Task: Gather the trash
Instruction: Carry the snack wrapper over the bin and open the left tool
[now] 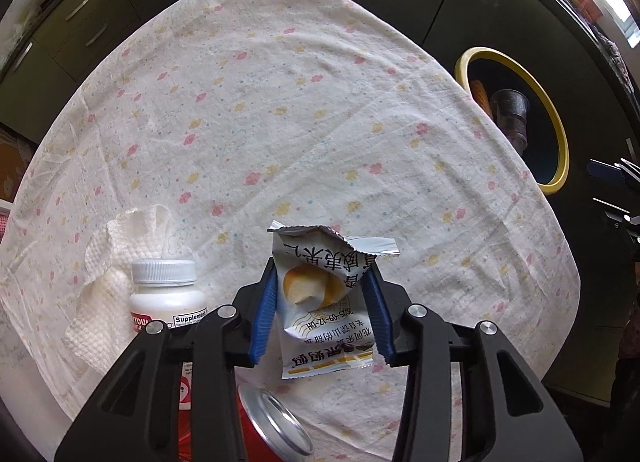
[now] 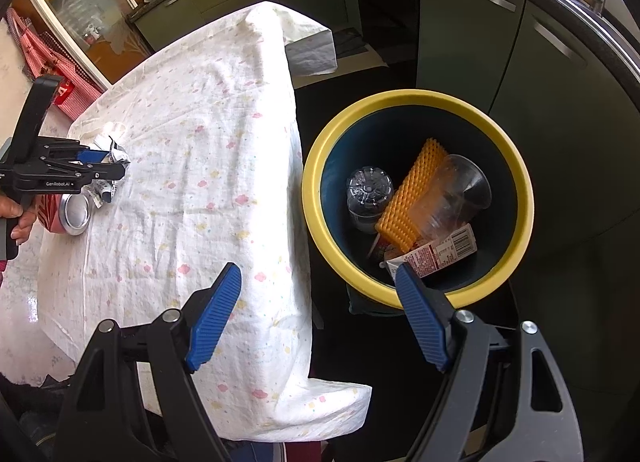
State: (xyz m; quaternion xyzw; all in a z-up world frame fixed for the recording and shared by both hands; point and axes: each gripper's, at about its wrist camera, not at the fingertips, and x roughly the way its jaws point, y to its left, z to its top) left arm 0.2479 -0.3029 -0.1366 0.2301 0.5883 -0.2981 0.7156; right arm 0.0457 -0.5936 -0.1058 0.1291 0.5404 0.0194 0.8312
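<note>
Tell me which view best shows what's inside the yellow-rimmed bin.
The right wrist view: it looks down into the yellow-rimmed dark bin, showing its contents. The left wrist view catches that bin only edge-on, far right, mostly dark inside.

Cloth-covered table point(image 1: 280, 110) with crumpled paper towel point(image 1: 108, 274), supplement bottle point(image 1: 166, 294), red can point(image 1: 268, 430), snack wrapper point(image 1: 320, 302).

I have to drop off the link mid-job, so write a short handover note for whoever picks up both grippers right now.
Left gripper: shut on the snack wrapper, above the table.
Right gripper: open, empty, hovering between the table edge and the yellow-rimmed bin.
Done: the bin already holds a plastic bottle, a clear cup, an orange ridged piece and a carton.
Left: bin the wrapper, then the red can lying on its side, the crumpled paper towel and probably the white supplement bottle, all at the near-left part of the tablecloth.
</note>
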